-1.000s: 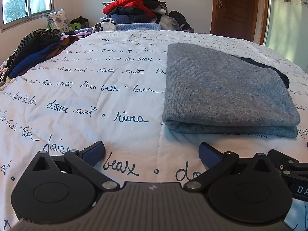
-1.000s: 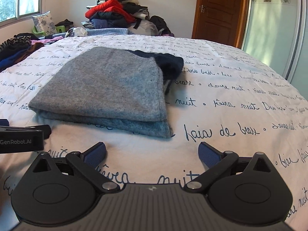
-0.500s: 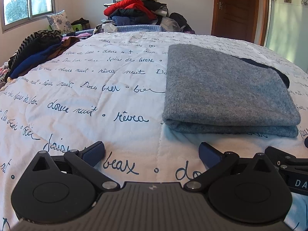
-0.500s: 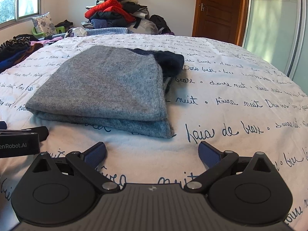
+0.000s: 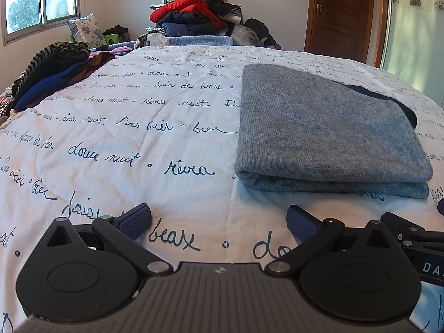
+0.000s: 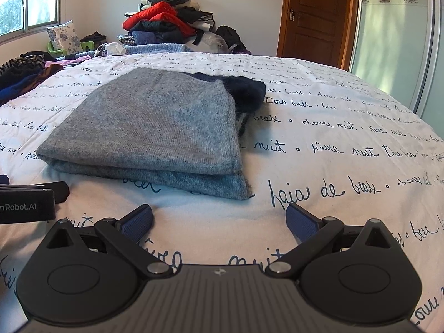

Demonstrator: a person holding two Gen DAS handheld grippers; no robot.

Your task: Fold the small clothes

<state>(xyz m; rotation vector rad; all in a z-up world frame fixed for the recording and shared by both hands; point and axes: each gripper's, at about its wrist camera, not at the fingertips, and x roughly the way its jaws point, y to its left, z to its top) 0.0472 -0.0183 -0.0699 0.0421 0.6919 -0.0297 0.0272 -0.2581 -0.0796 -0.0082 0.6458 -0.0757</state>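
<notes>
A grey knitted garment [image 5: 324, 130] lies folded in a flat rectangle on the white bedspread [image 5: 138, 127] printed with dark handwriting. In the right wrist view the same grey garment [image 6: 155, 127] shows a dark navy part [image 6: 244, 91] sticking out at its far right corner. My left gripper [image 5: 219, 222] is open, low over the bedspread, just short of the garment's near left corner. Nothing sits between the fingers of my right gripper [image 6: 219, 220], which is open below the garment's near right corner. Each gripper's body shows at the edge of the other's view.
A heap of clothes [image 5: 194, 14] with a red jacket rises at the far end of the bed. More dark and striped clothes [image 5: 52, 72] lie along the left edge below a window. A wooden door [image 6: 316, 16] and a pale sliding panel stand at the right.
Both views have shifted slightly, as if the grippers drew back and rose a little. The folded garment has not moved, and both grippers stay open.
</notes>
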